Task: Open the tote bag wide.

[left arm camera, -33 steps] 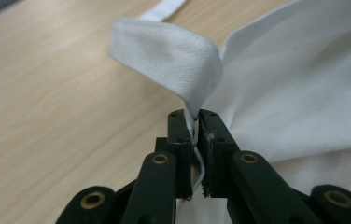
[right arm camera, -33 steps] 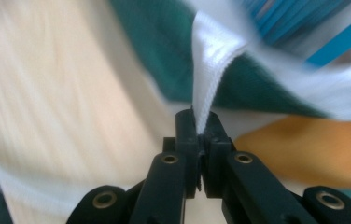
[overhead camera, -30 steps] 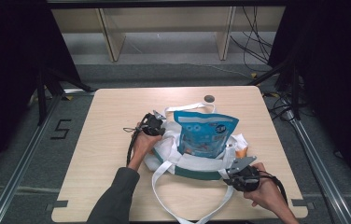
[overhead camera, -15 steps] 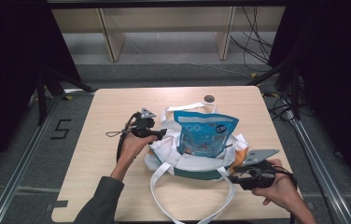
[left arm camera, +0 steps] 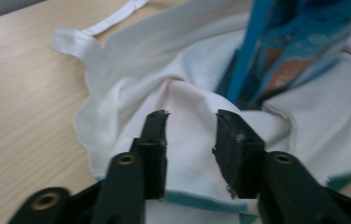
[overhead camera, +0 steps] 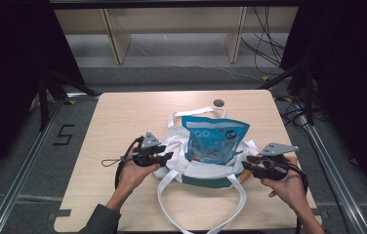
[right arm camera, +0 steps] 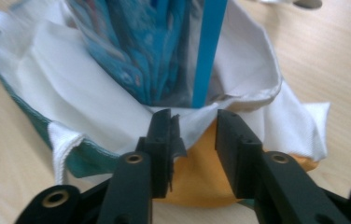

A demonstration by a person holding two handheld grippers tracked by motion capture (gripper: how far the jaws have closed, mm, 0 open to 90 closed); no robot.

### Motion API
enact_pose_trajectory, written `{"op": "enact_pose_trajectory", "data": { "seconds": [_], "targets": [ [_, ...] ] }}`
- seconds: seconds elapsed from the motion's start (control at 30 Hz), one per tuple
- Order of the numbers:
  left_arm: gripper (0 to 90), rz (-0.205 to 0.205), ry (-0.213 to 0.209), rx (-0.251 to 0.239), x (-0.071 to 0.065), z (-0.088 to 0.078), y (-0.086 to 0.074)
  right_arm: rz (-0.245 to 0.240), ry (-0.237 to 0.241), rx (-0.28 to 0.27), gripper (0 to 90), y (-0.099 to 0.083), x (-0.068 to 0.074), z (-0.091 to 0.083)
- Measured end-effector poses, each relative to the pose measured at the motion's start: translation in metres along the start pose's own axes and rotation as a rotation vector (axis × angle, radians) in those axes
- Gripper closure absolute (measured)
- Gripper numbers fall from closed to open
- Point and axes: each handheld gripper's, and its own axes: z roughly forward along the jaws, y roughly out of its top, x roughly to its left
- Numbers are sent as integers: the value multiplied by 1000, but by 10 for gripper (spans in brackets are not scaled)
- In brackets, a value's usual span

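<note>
Both grippers withdrew from tote bag (overhead camera: 206,168); orange patch (right arm camera: 201,177), seemingly.

The high camera looks forward and down over my table (overhead camera: 123,126). Each of my gripper cameras sits close, facing the white bag (overhead camera: 206,168) from opposite sides; all three share it.

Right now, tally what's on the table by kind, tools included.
Tote bag: 1
Blue snack pouch: 1
Small dark round object: 1
Handheld tools: 2, left tool, right tool
Total: 5
</note>
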Motion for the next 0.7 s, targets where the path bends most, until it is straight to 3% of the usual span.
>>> {"op": "enact_pose_trajectory", "data": {
  "seconds": [0.07, 0.13, 0.2, 0.27, 0.33, 0.43, 0.47, 0.5, 0.53, 0.57, 0.6, 0.63, 0.67, 0.7],
  "targets": [
    [778, 29, -25, 24, -6, 5, -8, 28, -21, 45, 763, -3, 4, 8],
    [853, 41, -48, 74, -11, 16, -19, -4, -18, 99, 833, -8, 0, 22],
    [864, 58, -39, 105, -13, 25, -27, -13, -14, 146, 851, -12, 1, 33],
    [873, 49, -30, 143, -16, 36, -34, -12, -23, 153, 859, -15, 1, 43],
    [877, 57, -29, 143, -15, 39, -36, -2, -25, 181, 863, -15, 2, 48],
    [875, 45, -20, 140, -16, 40, -36, 0, -29, 178, 865, -16, 0, 56],
    [875, 59, -11, 140, -17, 40, -36, 5, -12, 199, 866, -15, -2, 56],
    [876, 77, -9, 140, -16, 41, -35, 16, -31, 151, 866, -16, -4, 62],
    [877, 83, 0, 144, -16, 42, -34, 18, -16, 185, 866, -14, -6, 60],
    [877, 54, 2, 142, -16, 44, -35, 13, -25, 161, 866, -13, -9, 64],
    [876, 54, 4, 142, -14, 45, -34, 16, -34, 134, 866, -13, -11, 68],
    [874, 49, 10, 139, -14, 45, -34, 11, -42, 137, 865, -10, -13, 71],
    [872, 48, 12, 142, -12, 45, -33, 41, -35, 151, 865, -8, -12, 72],
    [868, 51, 25, 142, -10, 46, -33, 14, -45, 137, 865, -6, -16, 75]
  ]
}}
